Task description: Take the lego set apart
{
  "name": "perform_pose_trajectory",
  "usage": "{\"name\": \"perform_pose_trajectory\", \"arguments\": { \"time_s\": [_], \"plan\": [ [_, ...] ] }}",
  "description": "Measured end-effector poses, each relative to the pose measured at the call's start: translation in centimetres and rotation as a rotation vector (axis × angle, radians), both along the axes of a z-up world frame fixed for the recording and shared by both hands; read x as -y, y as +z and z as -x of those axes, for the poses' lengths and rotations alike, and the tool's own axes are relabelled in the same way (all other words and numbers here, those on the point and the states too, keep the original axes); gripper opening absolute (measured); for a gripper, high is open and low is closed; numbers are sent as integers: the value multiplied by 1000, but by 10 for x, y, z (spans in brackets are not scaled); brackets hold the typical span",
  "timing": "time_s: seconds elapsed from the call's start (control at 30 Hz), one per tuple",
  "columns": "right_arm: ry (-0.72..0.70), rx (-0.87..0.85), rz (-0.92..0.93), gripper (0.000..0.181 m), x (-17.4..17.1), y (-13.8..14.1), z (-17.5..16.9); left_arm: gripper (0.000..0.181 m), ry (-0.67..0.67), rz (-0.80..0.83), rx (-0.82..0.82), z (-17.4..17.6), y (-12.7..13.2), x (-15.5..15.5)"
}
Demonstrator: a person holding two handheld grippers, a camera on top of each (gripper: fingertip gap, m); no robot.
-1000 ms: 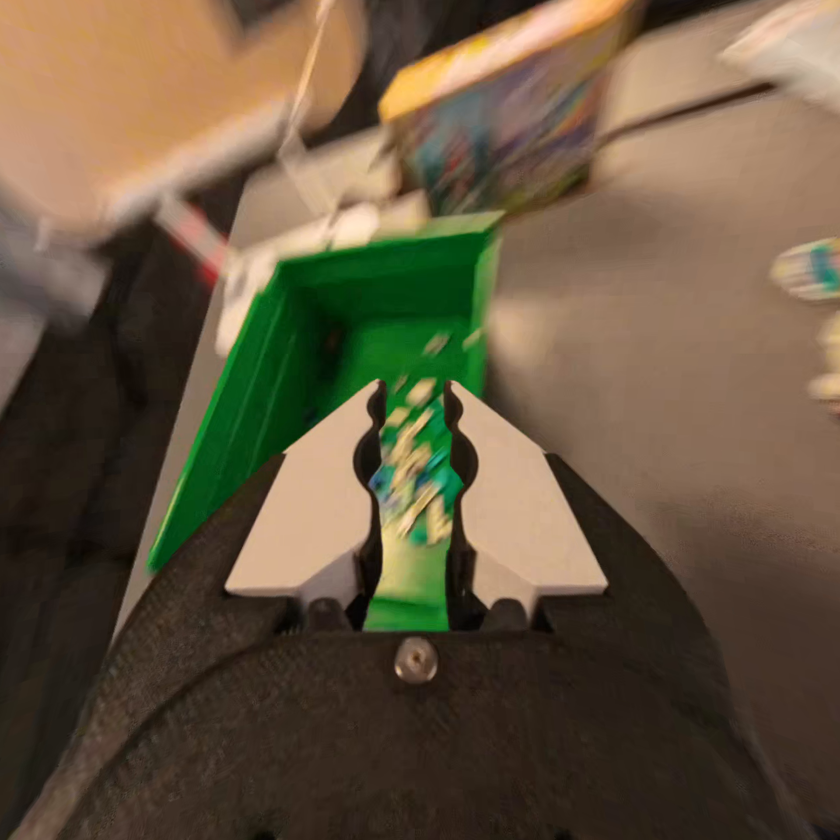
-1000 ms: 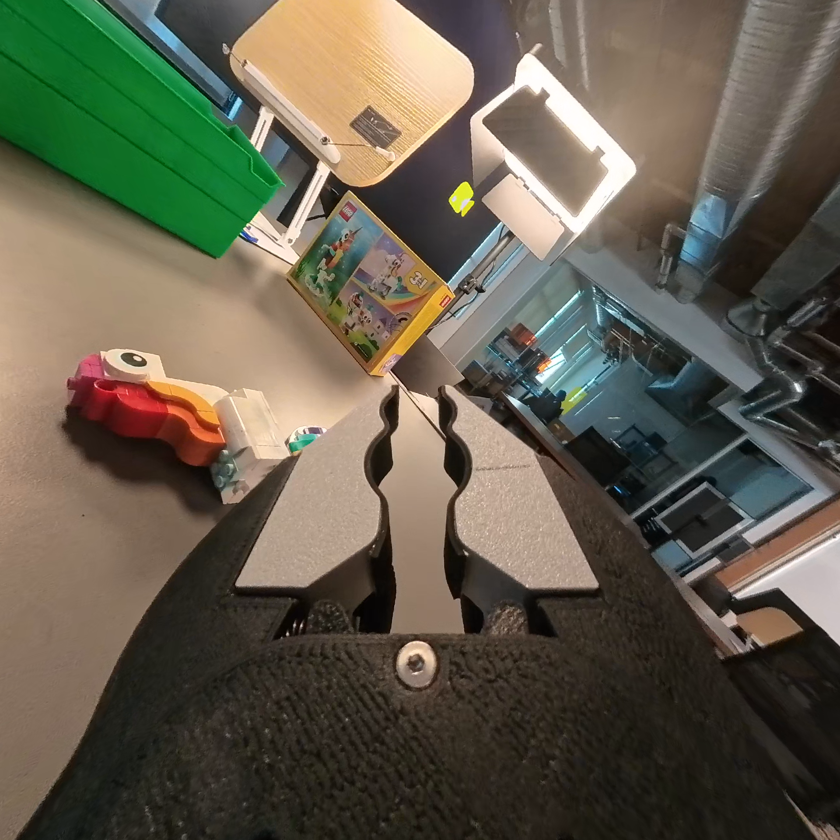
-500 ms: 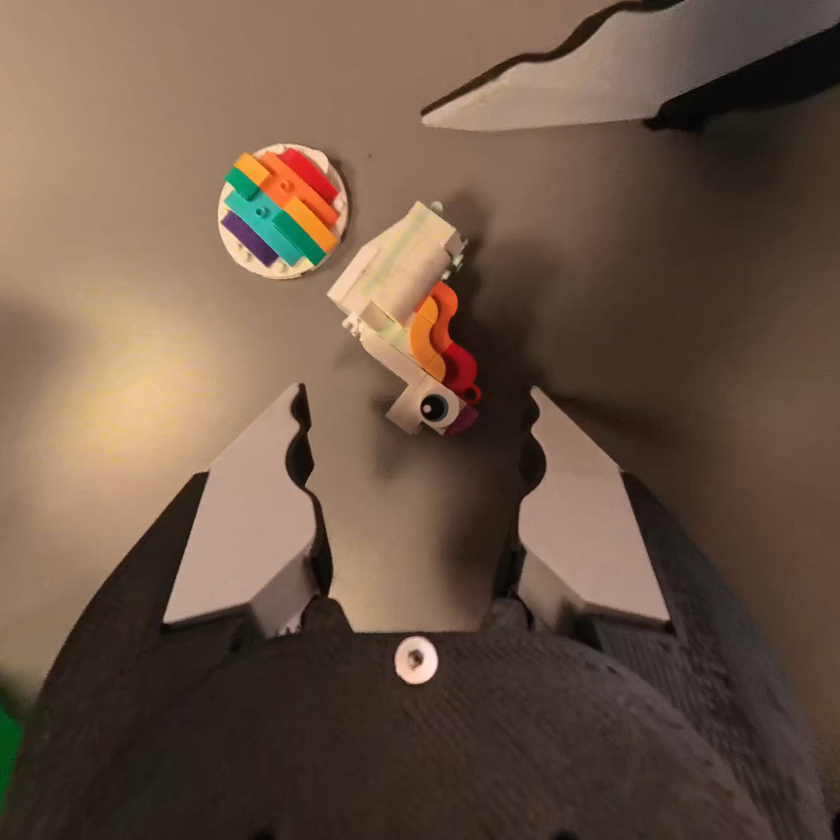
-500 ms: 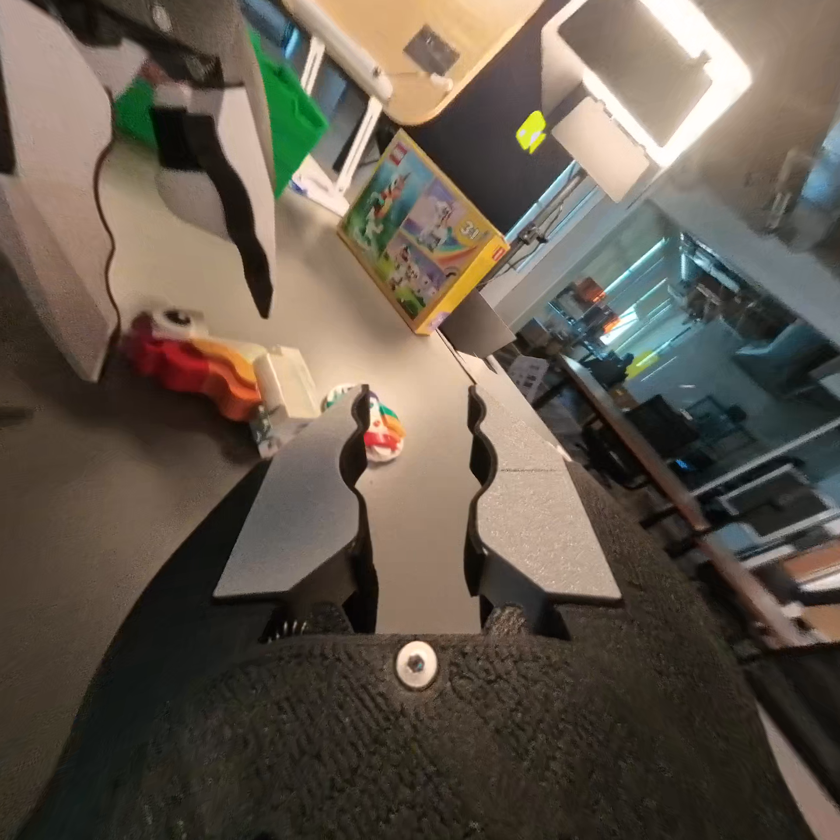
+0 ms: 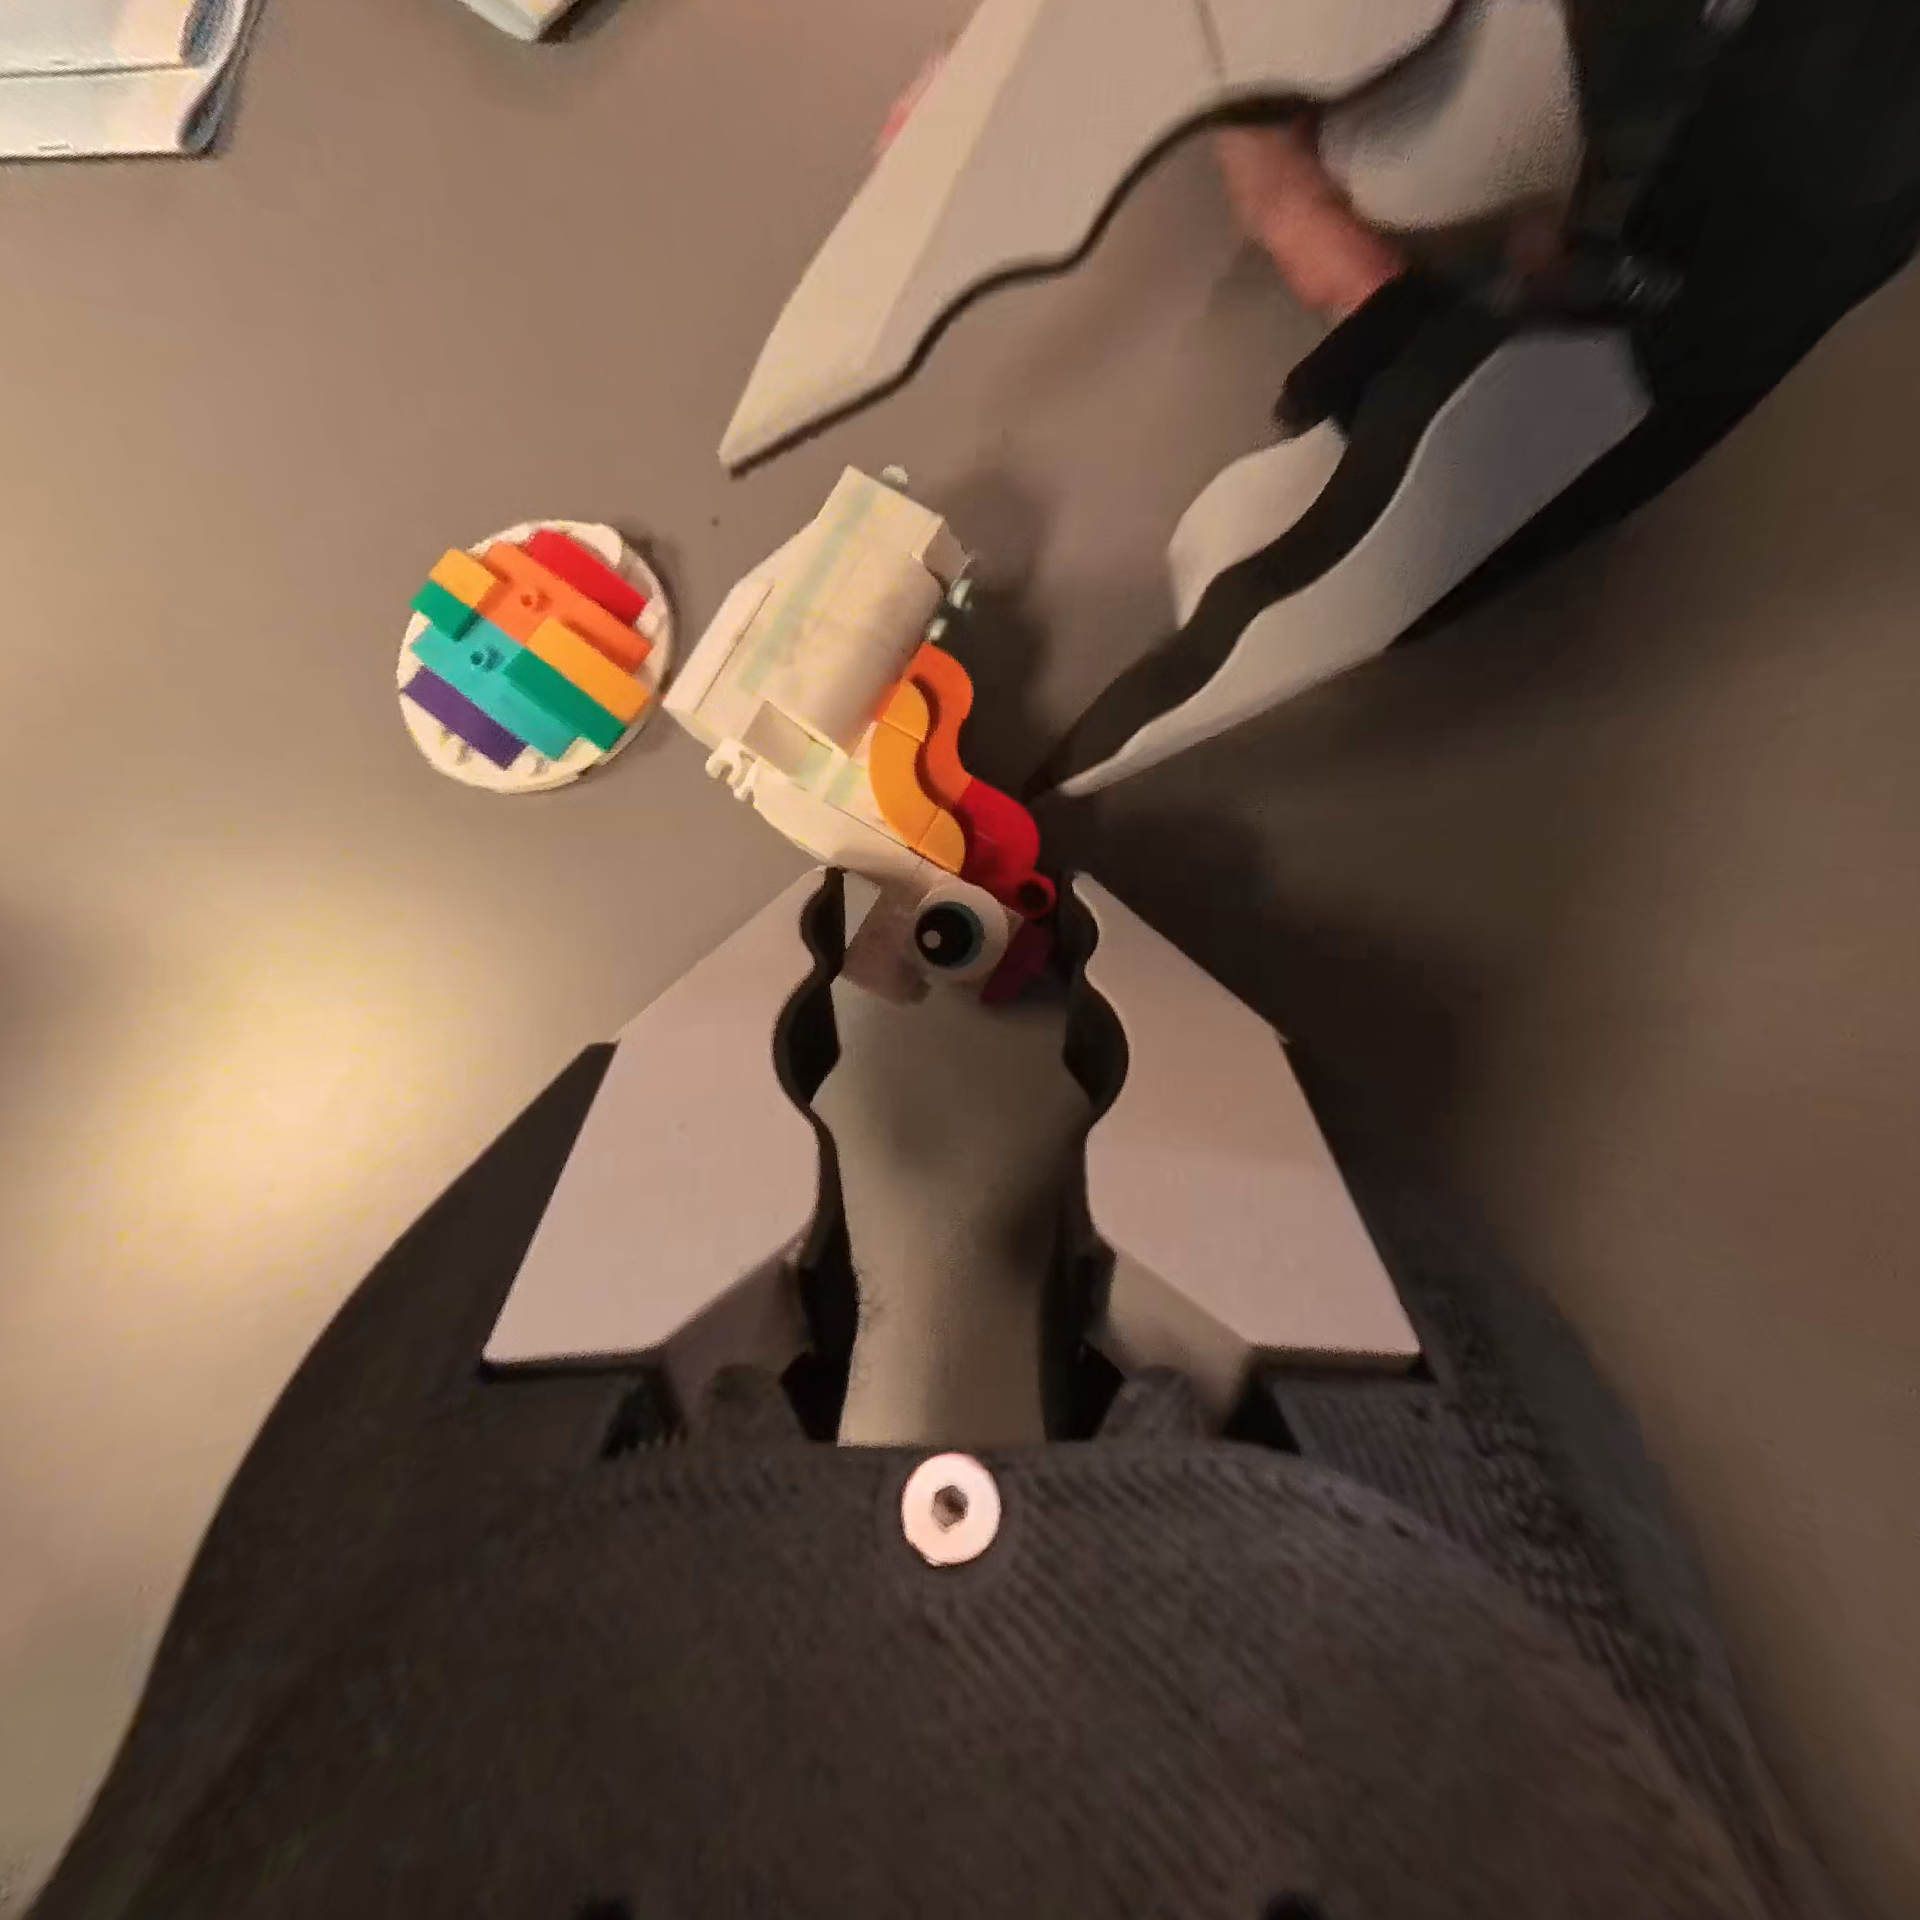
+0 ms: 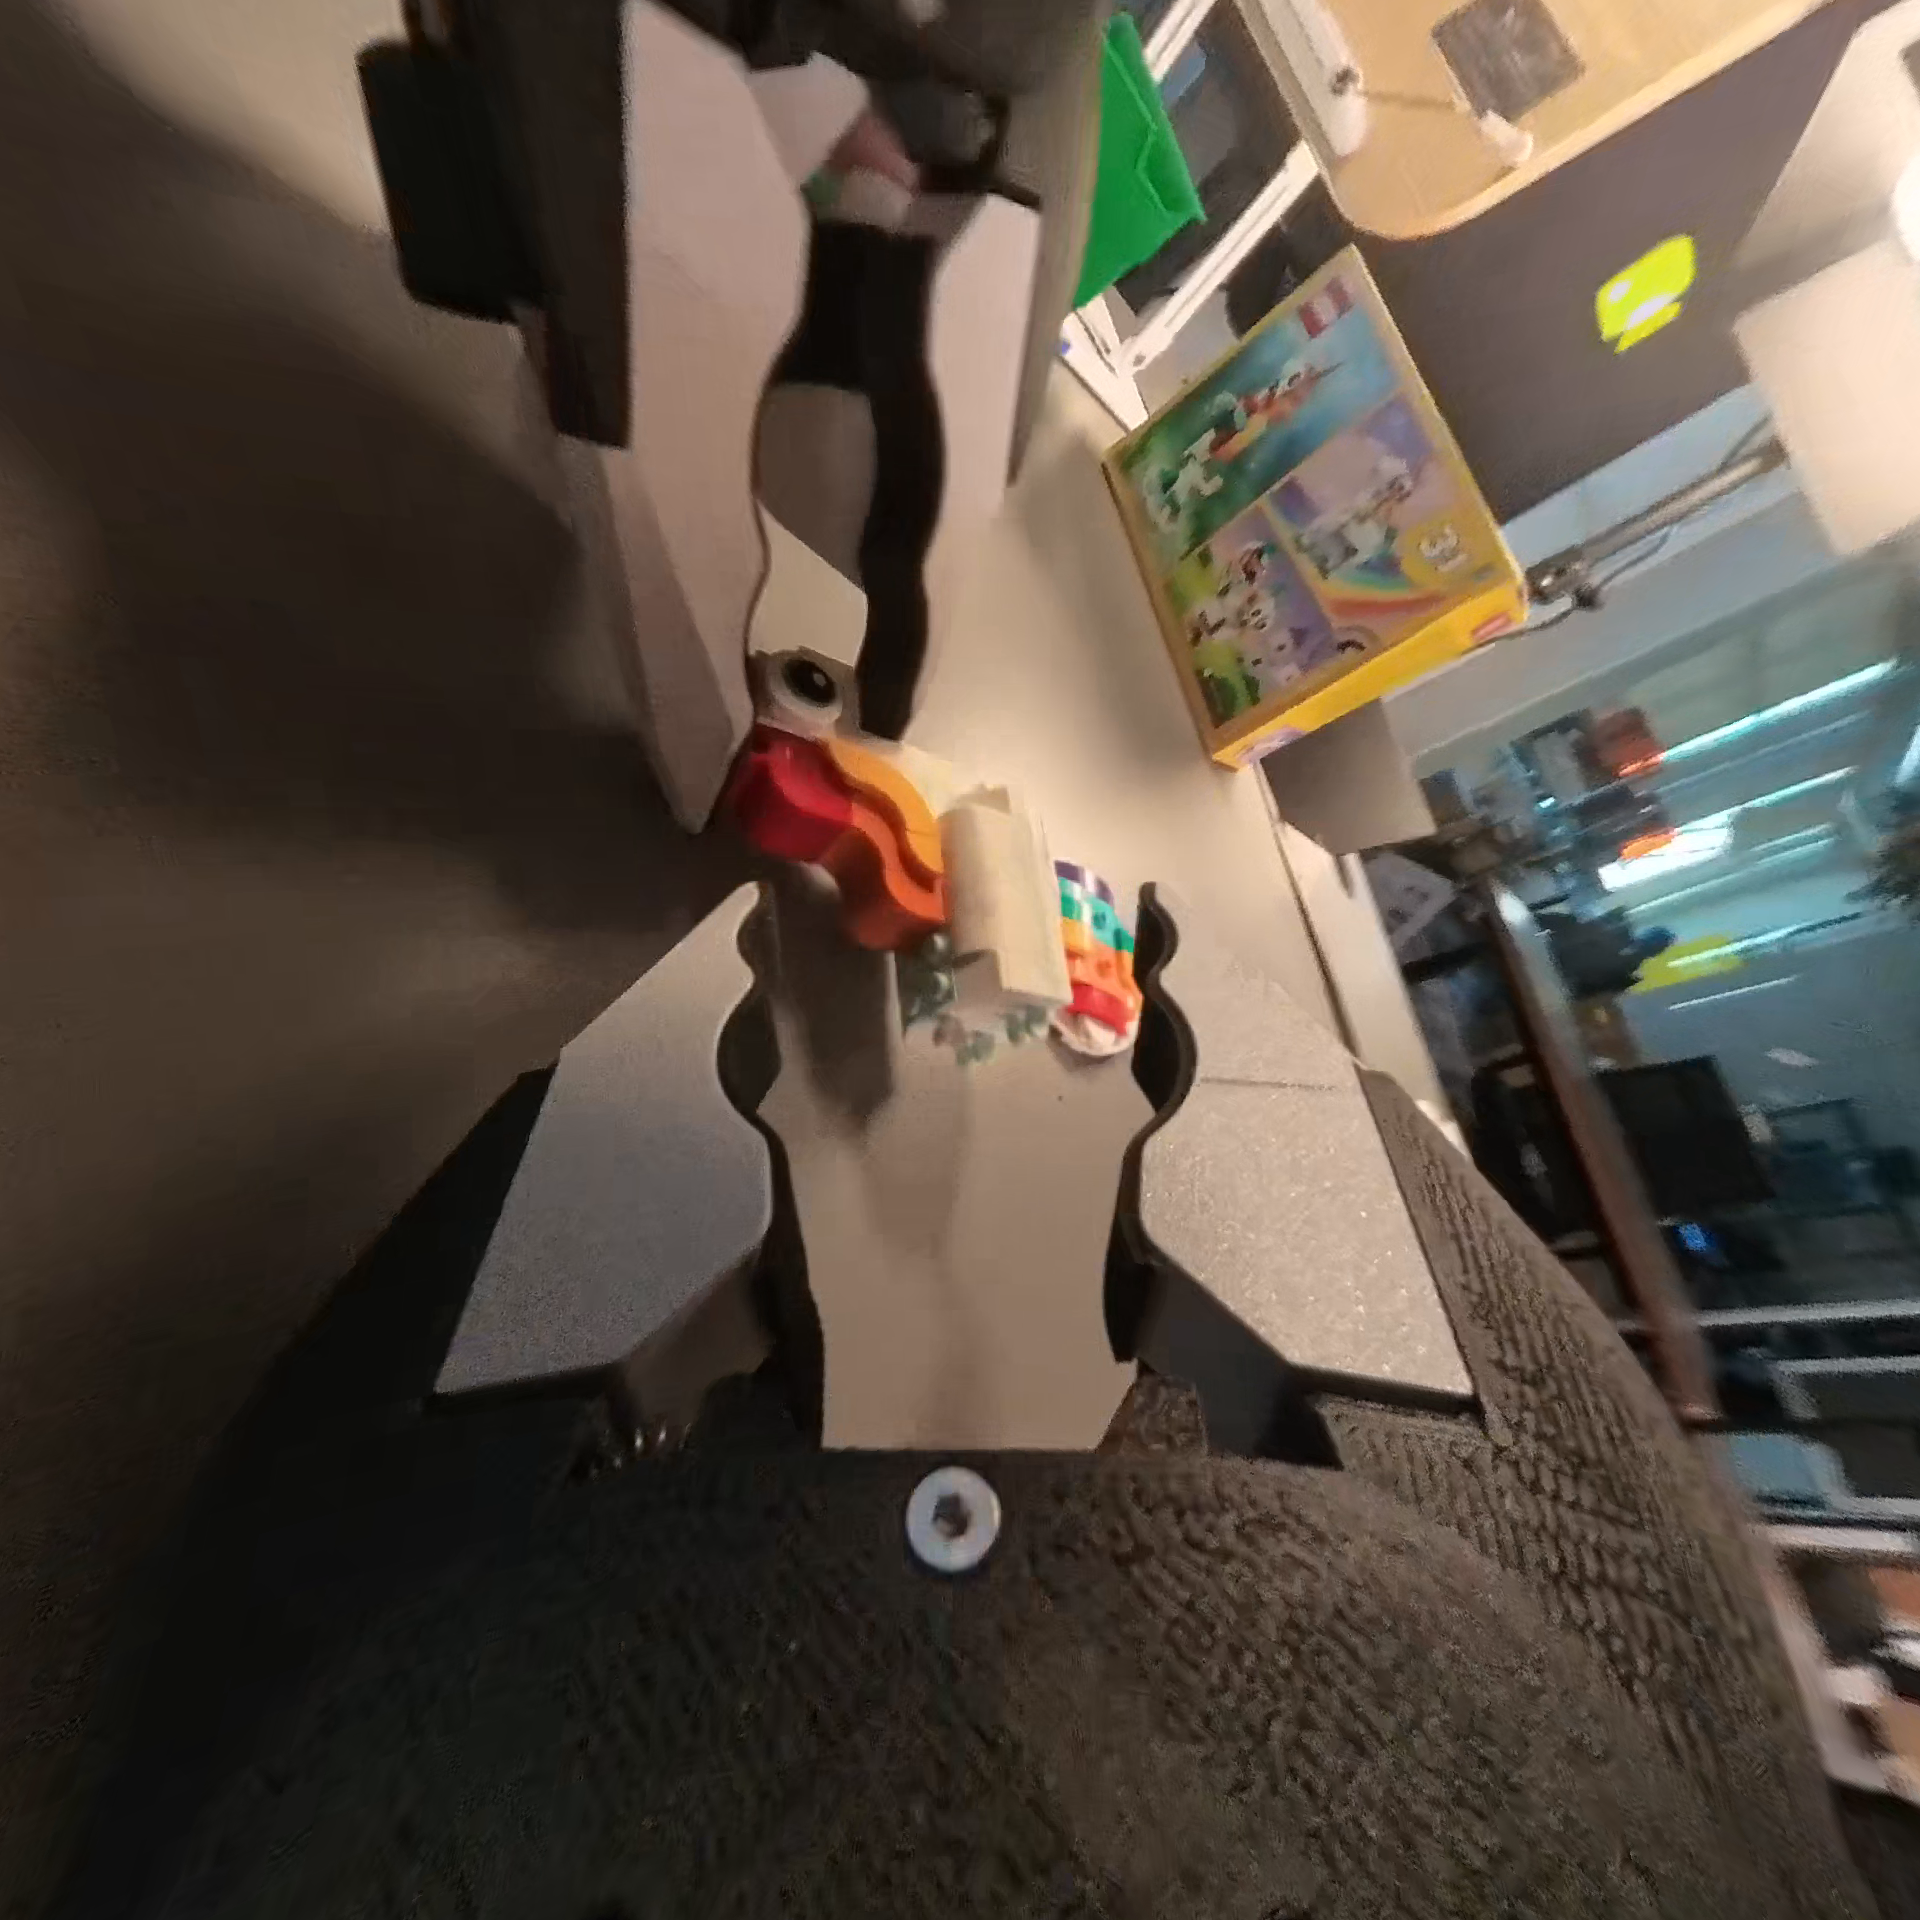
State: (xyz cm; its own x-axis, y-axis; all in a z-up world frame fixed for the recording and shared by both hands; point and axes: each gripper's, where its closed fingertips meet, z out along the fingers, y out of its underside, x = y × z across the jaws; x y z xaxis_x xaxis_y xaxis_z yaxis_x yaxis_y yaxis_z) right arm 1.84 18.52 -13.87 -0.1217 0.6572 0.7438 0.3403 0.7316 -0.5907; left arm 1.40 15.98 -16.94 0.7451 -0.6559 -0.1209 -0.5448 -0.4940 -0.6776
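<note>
While the lego figure [image 5: 862,717] lies on the grey counter [image 5: 260,935] (eye end toward the left gripper [image 5: 948,904]) | left fingers close around that head — contact unclear | right gripper [image 6: 948,914] open, fingers either side of the white body | rainbow disc [image 5: 532,655] just beside | set box [image 6: 1309,520] farther back.

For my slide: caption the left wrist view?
Left gripper closing around lego unicorn head; right gripper open opposite.
</note>
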Motion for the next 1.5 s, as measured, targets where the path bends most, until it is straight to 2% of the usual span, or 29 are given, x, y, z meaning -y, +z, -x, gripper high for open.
{"name": "perform_pose_trajectory", "arguments": {
  "time_s": [0.03, 0.2, 0.23, 0.3, 0.33, 0.37, 0.4, 0.43, 0.53, 0.6, 0.7, 0.87, 0.93, 1.0, 1.2, 1.5],
  "plan": [
    [0, 6, -69, 67, 0, 0, 0, 39, -14, 17, 48, -6, 2, 2],
    [9, 22, -401, 60, 3, 0, 3, 40, -154, 115, 322, -35, 16, 19],
    [10, 20, -443, 48, 3, 1, 3, 40, -183, 122, 361, -38, 19, 22],
    [-1, 27, -463, 43, 2, 0, 3, 40, -200, 84, 364, -36, 21, 20],
    [-17, 40, -446, 41, 0, -1, 3, 41, -206, 40, 344, -36, 22, 18],
    [-31, 53, -423, 37, -2, -2, 3, 50, -207, -32, 298, -33, 24, 14],
    [-39, 54, -400, 37, -4, -3, 2, 70, -206, -127, 214, -28, 26, 8],
    [-45, 47, -381, 36, -5, -1, 1, 74, -221, -239, 105, -22, 28, 5],
    [-59, 31, -327, 36, -7, 2, 0, 56, -310, -558, -193, -15, 41, 6],
    [-56, 33, -312, 36, -6, 1, 0, 49, -364, -655, -246, -23, 47, 13],
    [-54, 38, -303, 36, -6, 0, 0, 47, -391, -702, -297, -28, 48, 14],
    [-33, 46, -304, 36, -1, -2, 1, 44, -425, -696, -367, -29, 38, 14],
    [-29, 46, -309, 36, 0, -2, 1, 32, -445, -695, -365, -33, 35, 16],
    [-40, 38, -309, 36, -3, -1, 0, 31, -422, -679, -357, -33, 36, 14],
    [51, -61, -263, 40, 14, 14, 0, 30, -342, -585, -191, -29, 44, 9],
    [76, -31, -235, 37, 18, 7, -1, 30, -322, -504, -24, -27, 46, 9]
  ]
}}
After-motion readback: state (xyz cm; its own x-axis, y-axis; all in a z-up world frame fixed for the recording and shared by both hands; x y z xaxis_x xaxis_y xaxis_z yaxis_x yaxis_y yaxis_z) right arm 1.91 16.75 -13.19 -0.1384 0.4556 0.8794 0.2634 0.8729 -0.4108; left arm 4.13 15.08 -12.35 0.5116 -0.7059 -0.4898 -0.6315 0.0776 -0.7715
